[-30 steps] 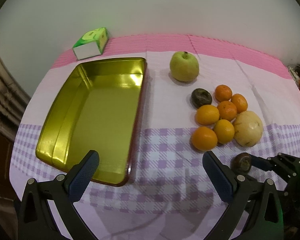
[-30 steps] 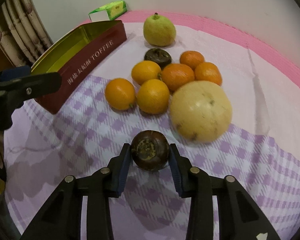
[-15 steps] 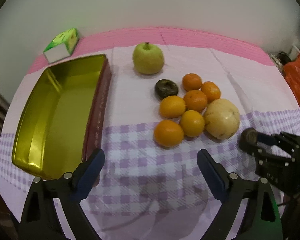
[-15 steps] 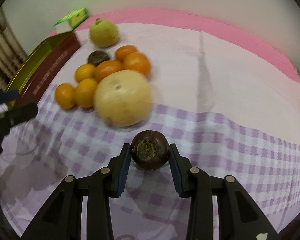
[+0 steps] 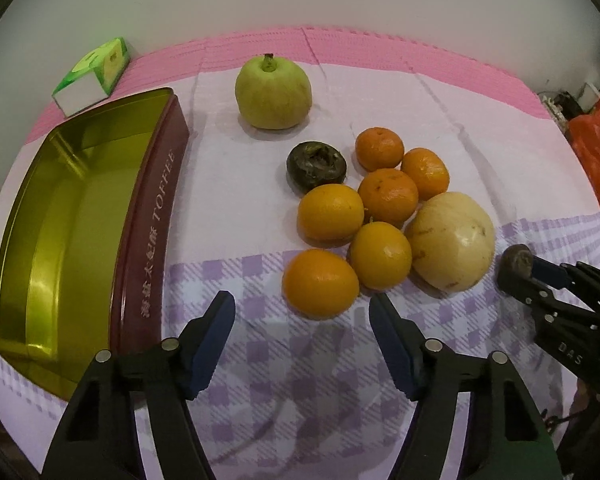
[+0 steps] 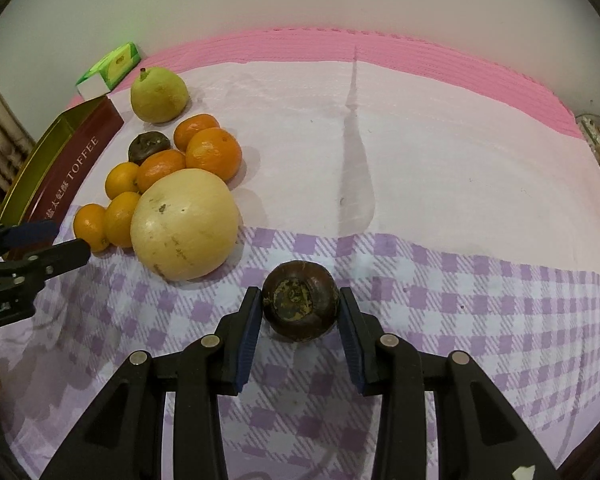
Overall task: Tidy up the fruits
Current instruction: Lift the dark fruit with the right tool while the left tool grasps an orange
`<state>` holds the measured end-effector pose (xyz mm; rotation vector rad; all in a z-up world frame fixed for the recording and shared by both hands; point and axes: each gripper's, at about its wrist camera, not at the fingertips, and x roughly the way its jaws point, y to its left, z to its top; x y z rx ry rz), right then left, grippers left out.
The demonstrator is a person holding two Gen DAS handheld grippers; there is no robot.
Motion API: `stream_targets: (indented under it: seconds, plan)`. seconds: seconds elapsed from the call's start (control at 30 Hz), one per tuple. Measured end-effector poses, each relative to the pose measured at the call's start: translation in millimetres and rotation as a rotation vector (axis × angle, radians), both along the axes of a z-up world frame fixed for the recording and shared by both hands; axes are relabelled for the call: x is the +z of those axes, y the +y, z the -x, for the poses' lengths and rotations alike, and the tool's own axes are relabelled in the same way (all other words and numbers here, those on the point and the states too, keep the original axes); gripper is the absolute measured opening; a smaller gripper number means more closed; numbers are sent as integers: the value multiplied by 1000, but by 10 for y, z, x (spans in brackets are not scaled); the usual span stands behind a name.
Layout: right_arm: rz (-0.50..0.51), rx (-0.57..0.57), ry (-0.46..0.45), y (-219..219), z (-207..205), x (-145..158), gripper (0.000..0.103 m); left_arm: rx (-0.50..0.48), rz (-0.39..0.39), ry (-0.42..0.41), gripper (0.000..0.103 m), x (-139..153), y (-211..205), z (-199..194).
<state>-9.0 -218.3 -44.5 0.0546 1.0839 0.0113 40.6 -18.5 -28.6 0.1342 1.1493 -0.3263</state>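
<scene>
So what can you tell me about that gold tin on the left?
The tin is a shallow rectangular box with no lid on it, shiny gold inside and empty. Its outer wall is dark red with pale lettering, including the word TOFFEE. It sits flat on the cloth, left of the fruit, touching none. A green and white box lies behind it.

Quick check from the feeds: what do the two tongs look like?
Both match: the left tongs and right tongs have black angular plastic fingers with blue textured pads and silver pivot pins. The right one's body carries white "DAS" lettering. No sleeves or cables are clearly visible.
</scene>
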Motion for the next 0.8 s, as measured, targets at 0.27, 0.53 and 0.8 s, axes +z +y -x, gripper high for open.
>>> stream_targets:
  seconds: [0.27,0.53,0.8]
  plan:
    - [-3,-13,-4,-14,-7,-23,35,-22,-11,13,65,-80,-48,-87]
    - [-9,-53,-11,-117,-48,-32,35,-28,-5,19,61,-122,-74,-134]
    - [-15,-58,-11,-124,-52,-36,35,-34,13,31,44,-161,-95,-147]
